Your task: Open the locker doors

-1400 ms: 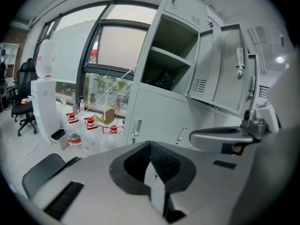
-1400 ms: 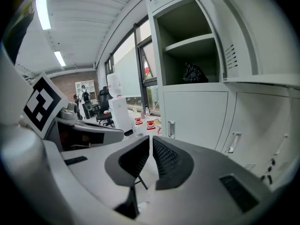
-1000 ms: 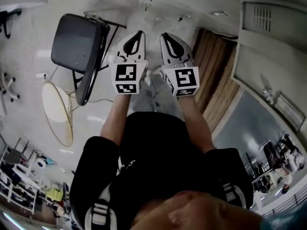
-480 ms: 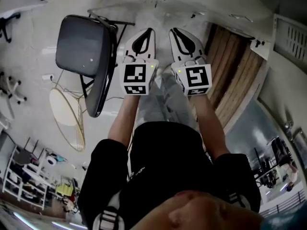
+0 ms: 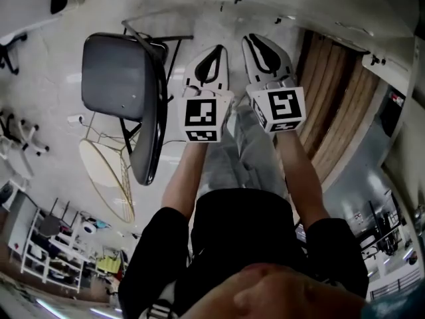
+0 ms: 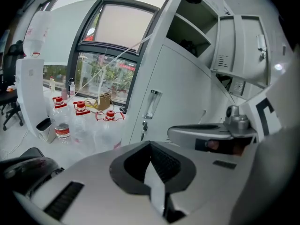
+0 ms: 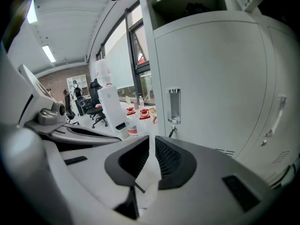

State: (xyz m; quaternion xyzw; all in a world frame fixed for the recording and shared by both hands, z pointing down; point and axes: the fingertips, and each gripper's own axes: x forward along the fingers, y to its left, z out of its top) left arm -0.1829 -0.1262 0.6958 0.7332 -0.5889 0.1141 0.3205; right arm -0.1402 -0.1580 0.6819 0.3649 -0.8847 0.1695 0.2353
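Right gripper view looks along the right gripper [image 7: 152, 143], whose black ribbed pads stand almost together, with only a thin slit and nothing between them. The pale grey metal locker [image 7: 286, 78] rises beyond the tips, ahead and slightly to the right, untouched. Left gripper view shows the left gripper [image 6: 150, 146] with its pads meeting at the tips, likewise empty; the same locker lies ahead of it and to the right, apart from the jaws. The locker's tall lower door [image 7: 211, 74] is closed and flat, with a narrow recessed chrome handle [image 7: 174, 104] near its left edge and a small lock [image 7: 171, 131] just below that. Above this door an upper compartment [image 7: 187, 6] stands open, its louvred door [image 6: 239, 46] swung out to the right.
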